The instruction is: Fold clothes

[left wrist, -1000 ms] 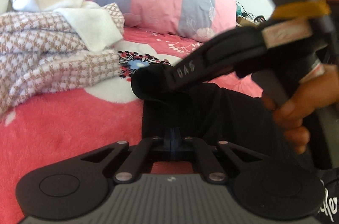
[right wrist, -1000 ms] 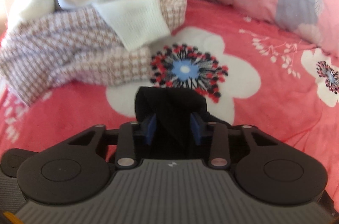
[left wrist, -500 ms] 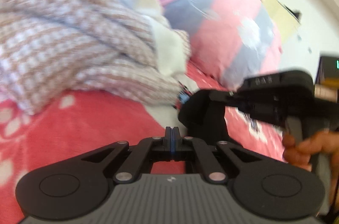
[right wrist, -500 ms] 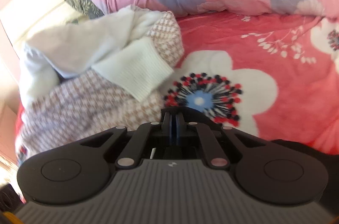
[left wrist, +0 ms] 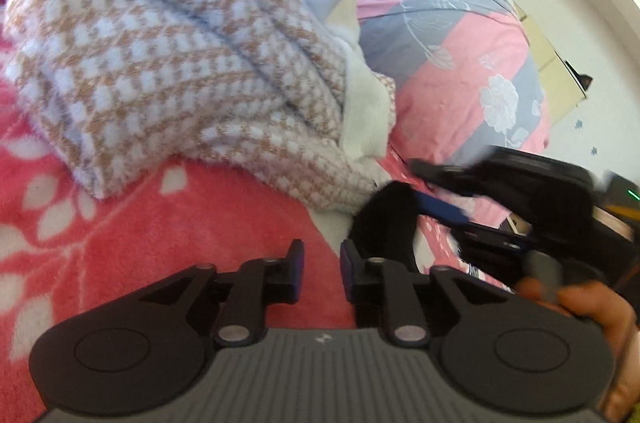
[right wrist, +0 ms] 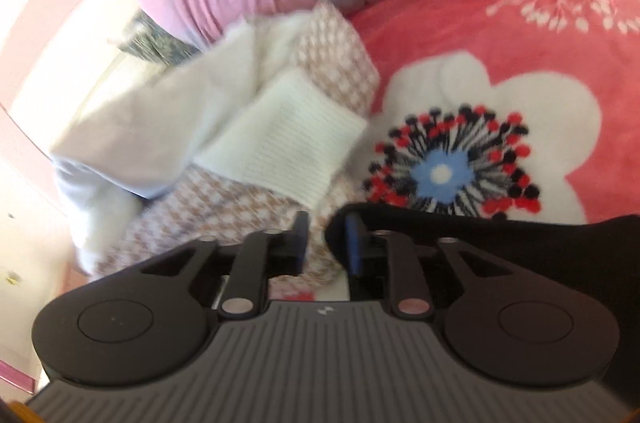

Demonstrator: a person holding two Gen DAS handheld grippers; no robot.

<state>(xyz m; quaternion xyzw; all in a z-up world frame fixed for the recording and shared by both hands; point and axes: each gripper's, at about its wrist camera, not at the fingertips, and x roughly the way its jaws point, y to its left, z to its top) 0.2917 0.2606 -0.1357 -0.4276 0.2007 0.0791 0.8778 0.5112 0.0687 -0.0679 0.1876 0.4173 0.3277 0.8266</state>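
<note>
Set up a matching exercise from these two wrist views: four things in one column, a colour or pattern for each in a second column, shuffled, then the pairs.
Things:
1. sweater
2. ribbed cuff
3. bedspread
4. garment by the right gripper

Colours:
A. black
B. brown-and-white houndstooth
C. red-pink with big white flowers
D. plain cream-white

Pairs: 1-B, 2-D, 3-C, 4-A
</note>
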